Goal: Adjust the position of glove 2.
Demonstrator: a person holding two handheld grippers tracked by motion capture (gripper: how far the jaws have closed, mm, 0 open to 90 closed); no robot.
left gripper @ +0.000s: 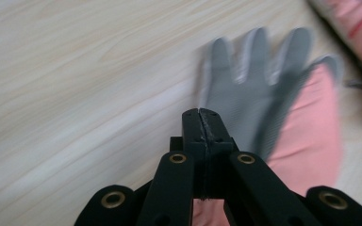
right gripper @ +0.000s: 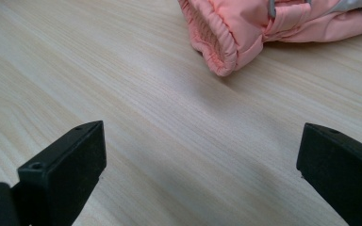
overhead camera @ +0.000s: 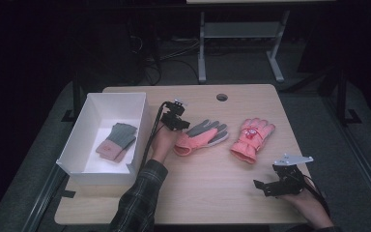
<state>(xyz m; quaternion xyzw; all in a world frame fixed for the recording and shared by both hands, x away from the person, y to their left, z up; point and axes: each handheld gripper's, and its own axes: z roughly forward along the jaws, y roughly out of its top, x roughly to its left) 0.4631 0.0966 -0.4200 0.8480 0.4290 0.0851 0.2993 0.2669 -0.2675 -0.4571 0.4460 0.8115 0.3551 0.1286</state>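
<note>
Pinching the grey-palmed glove's cuff, the left claw is clamped; the right claw gapes empty.

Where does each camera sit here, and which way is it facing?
High view: above the near edge, looking forward and down on the table; forearms, left gripper, right gripper.
Left gripper view: rides the shut jaws, facing the grey-palmed glove.
Right gripper view: low between open jaws, facing the pink glove.
Shared: both gloves appear from above.

Two gloves side by side mid-table, box at left holding a third glove
</note>
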